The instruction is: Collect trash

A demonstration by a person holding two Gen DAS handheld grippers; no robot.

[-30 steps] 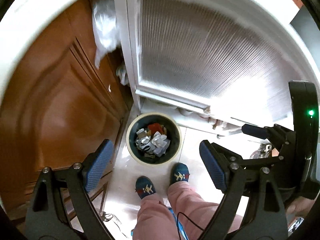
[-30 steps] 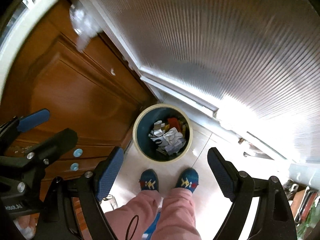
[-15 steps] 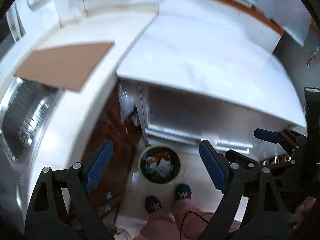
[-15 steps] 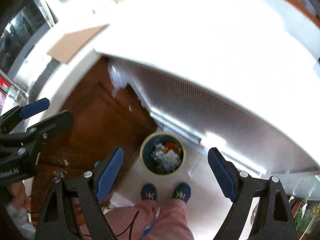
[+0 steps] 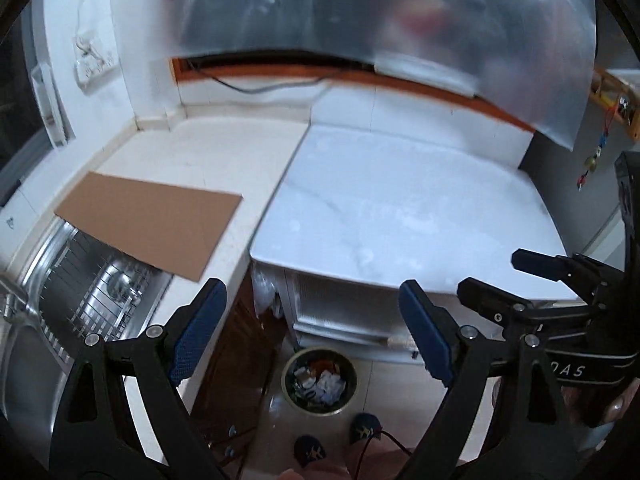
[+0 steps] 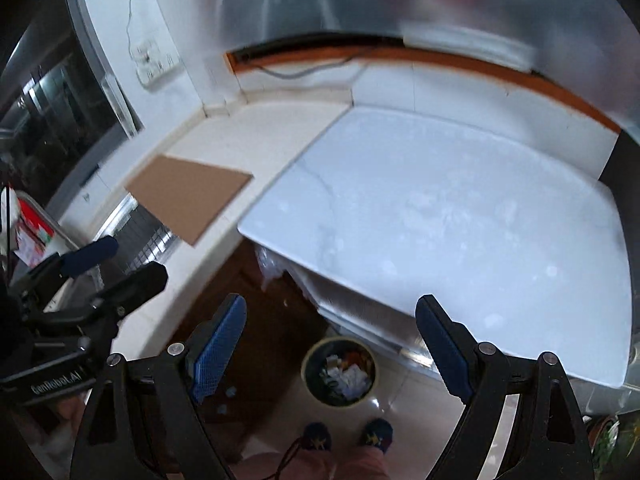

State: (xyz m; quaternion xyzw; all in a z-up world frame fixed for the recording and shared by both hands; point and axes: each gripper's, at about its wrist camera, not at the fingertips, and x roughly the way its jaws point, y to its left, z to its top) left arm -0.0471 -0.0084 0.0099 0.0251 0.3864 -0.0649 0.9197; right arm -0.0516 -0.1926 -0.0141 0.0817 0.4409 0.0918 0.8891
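Observation:
A round trash bin (image 5: pixel 319 381) stands on the tiled floor below the counter, holding crumpled white paper (image 5: pixel 328 385) and other scraps. It also shows in the right wrist view (image 6: pixel 340 372). My left gripper (image 5: pixel 312 328) is open and empty, held high above the bin. My right gripper (image 6: pixel 332 344) is open and empty too, at about the same height. The right gripper shows at the right of the left wrist view (image 5: pixel 560 280), and the left gripper at the left of the right wrist view (image 6: pixel 100 276).
A white marble counter (image 5: pixel 400 208) spans the right. A brown cardboard sheet (image 5: pixel 148 224) lies over a steel sink (image 5: pixel 92 288) on the left. A wooden cabinet (image 6: pixel 256 320) stands beside the bin. The person's feet (image 6: pixel 348 438) are in front of the bin.
Both grippers have risen from low near the bin to above counter height and tilted up. The counter top, cardboard and sink have come into view. The bin looks smaller.

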